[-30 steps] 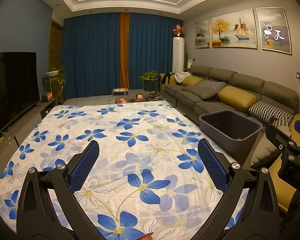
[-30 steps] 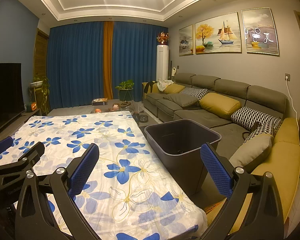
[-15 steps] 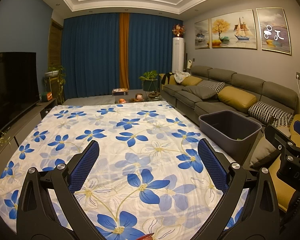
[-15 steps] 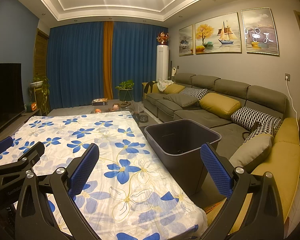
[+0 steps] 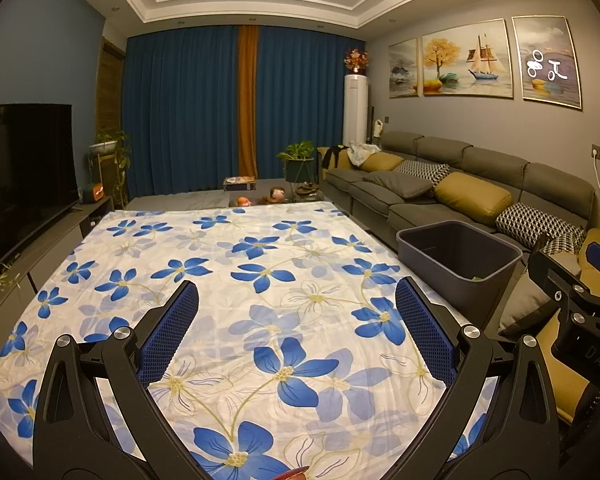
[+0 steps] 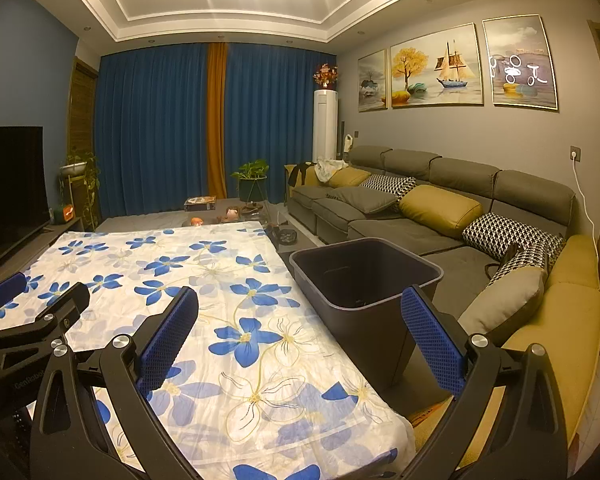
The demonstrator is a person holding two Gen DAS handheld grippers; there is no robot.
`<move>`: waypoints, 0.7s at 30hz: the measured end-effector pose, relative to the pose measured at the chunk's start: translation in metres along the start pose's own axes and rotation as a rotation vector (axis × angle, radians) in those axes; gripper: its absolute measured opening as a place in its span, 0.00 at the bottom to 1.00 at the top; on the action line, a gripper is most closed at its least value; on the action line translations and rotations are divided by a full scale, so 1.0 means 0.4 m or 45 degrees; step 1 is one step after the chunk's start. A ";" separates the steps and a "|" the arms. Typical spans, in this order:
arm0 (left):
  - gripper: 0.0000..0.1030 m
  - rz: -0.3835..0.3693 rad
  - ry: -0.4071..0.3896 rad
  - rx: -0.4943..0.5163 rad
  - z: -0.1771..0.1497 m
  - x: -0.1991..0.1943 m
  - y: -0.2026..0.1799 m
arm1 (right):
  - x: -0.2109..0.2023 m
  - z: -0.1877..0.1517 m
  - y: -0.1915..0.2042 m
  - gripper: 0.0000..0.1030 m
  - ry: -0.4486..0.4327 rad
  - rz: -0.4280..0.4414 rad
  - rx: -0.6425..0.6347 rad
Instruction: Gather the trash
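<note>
Left wrist view. Left gripper (image 5: 297, 320): jaws spread wide, nothing between the 2 blue pads, held above a table (image 5: 228, 280) covered by a white cloth with blue flowers. Grey bin (image 5: 458, 258): stands just beside the table's right edge, between table and sofa (image 5: 452, 196); a small green scrap (image 5: 476, 278) lies inside at its near wall. A small red tip (image 5: 296, 472) shows at the bottom edge of the frame; what it is cannot be told. Right gripper (image 5: 568, 280): seen partly at the right margin, beyond the bin. Television (image 5: 20, 172) at left; blue curtains (image 5: 180, 112) at the far wall.

Right wrist view. Right gripper (image 6: 300, 322): jaws spread wide, empty, poised over the table's right edge (image 6: 340, 360) and the near wall of the grey bin (image 6: 366, 268). Bin interior is dark; contents cannot be told here. Left gripper (image 6: 28, 300): partly visible at the left margin, over the cloth. Sofa (image 6: 420, 200) with yellow and patterned cushions behind the bin; 3 paintings (image 6: 436, 72) on the wall above.
</note>
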State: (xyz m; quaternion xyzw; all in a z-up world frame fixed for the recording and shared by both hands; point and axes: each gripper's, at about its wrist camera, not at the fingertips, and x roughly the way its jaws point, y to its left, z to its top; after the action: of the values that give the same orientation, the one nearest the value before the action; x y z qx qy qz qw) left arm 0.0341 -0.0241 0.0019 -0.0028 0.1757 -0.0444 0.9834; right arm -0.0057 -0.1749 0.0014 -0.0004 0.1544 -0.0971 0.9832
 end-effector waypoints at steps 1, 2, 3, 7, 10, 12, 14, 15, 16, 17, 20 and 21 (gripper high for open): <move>0.94 0.000 0.000 0.000 0.000 0.000 0.001 | 0.000 0.000 0.000 0.95 0.000 0.000 0.000; 0.94 0.000 -0.001 -0.001 0.000 -0.001 0.000 | 0.000 0.000 0.001 0.95 0.000 0.001 -0.001; 0.94 0.000 0.000 -0.001 0.000 -0.001 0.000 | 0.000 0.000 0.001 0.95 -0.001 0.001 -0.001; 0.94 -0.001 0.000 0.000 -0.001 -0.001 -0.001 | 0.000 0.000 0.001 0.95 -0.001 0.000 0.000; 0.94 -0.001 0.000 0.000 0.000 -0.001 0.001 | 0.000 -0.001 0.002 0.95 -0.001 0.000 0.000; 0.94 -0.001 0.000 0.000 0.000 -0.001 0.000 | 0.000 0.000 0.002 0.95 -0.001 0.001 0.000; 0.94 -0.005 -0.001 -0.001 0.000 -0.002 -0.001 | 0.000 0.000 0.002 0.95 -0.002 0.000 0.000; 0.94 -0.008 0.000 -0.002 0.001 -0.002 -0.001 | 0.000 0.000 0.002 0.95 -0.002 0.000 0.000; 0.94 -0.011 0.001 -0.003 0.001 -0.001 0.000 | 0.000 0.000 0.002 0.95 -0.001 0.000 0.000; 0.94 -0.013 0.002 -0.005 0.002 -0.001 0.000 | 0.000 0.000 0.002 0.95 -0.002 0.001 0.000; 0.94 -0.010 0.003 -0.009 0.002 -0.001 0.001 | 0.000 0.001 0.003 0.95 -0.002 0.001 0.000; 0.94 -0.011 0.002 -0.010 0.004 -0.001 0.003 | 0.001 0.001 0.004 0.95 -0.002 0.001 0.001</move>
State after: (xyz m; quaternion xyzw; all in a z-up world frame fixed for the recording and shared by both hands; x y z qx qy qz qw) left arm 0.0342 -0.0229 0.0036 -0.0074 0.1766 -0.0479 0.9831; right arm -0.0050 -0.1734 0.0016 -0.0002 0.1535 -0.0968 0.9834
